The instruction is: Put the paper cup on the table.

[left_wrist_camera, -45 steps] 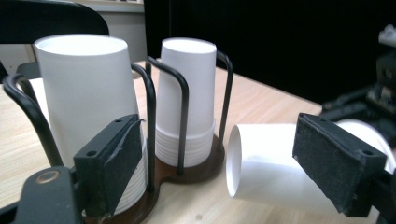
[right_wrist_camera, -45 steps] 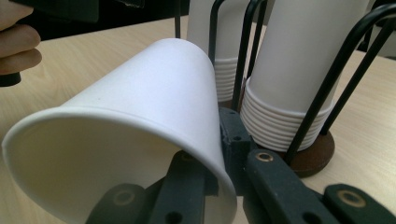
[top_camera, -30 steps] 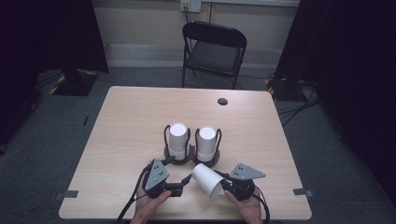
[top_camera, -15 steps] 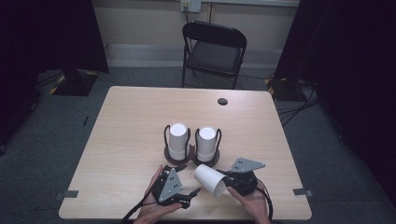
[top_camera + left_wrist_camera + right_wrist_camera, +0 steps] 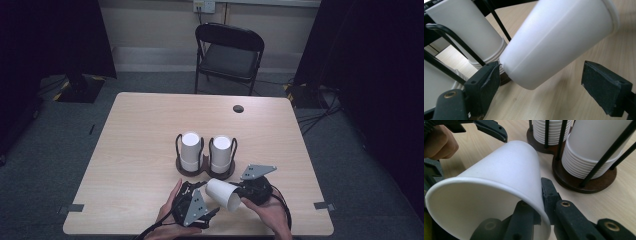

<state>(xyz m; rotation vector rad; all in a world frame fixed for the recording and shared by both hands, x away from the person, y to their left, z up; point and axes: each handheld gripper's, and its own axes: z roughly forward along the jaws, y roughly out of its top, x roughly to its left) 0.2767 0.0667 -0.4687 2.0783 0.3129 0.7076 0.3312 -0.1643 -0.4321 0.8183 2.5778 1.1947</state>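
A white paper cup (image 5: 223,194) lies tilted above the table's near edge. My right gripper (image 5: 239,196) is shut on its rim; in the right gripper view one jaw sits inside the cup (image 5: 499,185) and one outside, at the gripper's (image 5: 537,205) tips. My left gripper (image 5: 207,198) is open, and in the left gripper view the cup's (image 5: 559,40) closed base sits between the gripper's (image 5: 544,85) spread jaws, close to the left one. Behind stand two stacks of white cups (image 5: 191,150) (image 5: 221,152) in a dark wire holder (image 5: 205,171).
The cup holder (image 5: 584,182) stands just beyond both grippers, its black rods (image 5: 446,37) close to the left jaw. A cable hole (image 5: 238,108) is at the table's (image 5: 140,130) far side, with a black folding chair (image 5: 230,50) behind it.
My left gripper has moved right and nearer the table's front edge, turning so its open jaws come around the cup's base. The right gripper and cup have barely shifted.
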